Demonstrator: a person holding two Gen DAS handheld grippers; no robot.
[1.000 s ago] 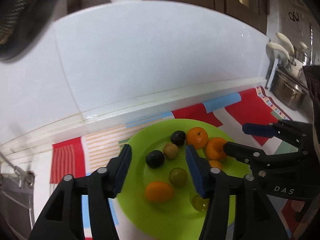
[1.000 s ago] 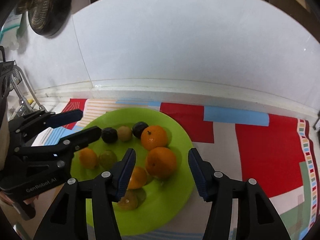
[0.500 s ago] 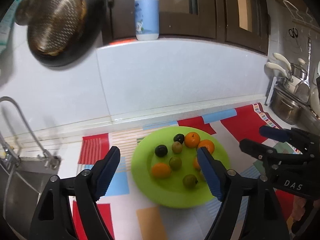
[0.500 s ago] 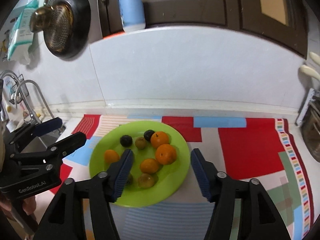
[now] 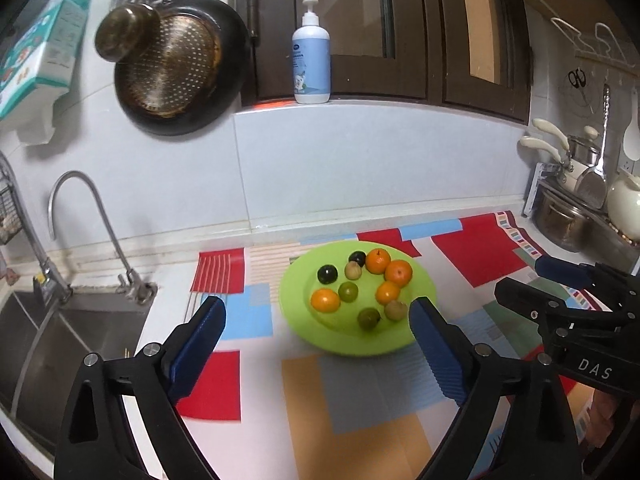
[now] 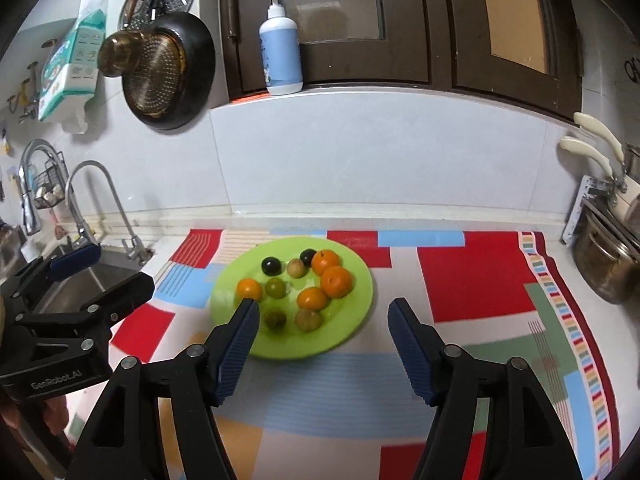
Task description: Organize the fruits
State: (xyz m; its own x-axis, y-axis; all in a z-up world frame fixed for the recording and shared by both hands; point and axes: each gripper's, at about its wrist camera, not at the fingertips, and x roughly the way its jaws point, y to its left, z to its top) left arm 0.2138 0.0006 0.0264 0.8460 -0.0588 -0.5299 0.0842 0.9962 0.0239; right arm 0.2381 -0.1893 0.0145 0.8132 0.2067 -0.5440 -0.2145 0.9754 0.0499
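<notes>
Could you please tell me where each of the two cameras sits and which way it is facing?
Left wrist: on the left gripper, looking forward and down at the green plate of fruit; its own open fingers show, and the right gripper at right.
Right wrist: on the right gripper, facing the same plate; its open fingers show, and the left gripper at left.
Shared: plate, patterned mat, faucet, soap bottle. Both jaws have just been opening, nothing between them.

"DAS" marks the right claw [image 5: 560, 280], "GenRobot.AI" the left claw [image 6: 104, 272]
</notes>
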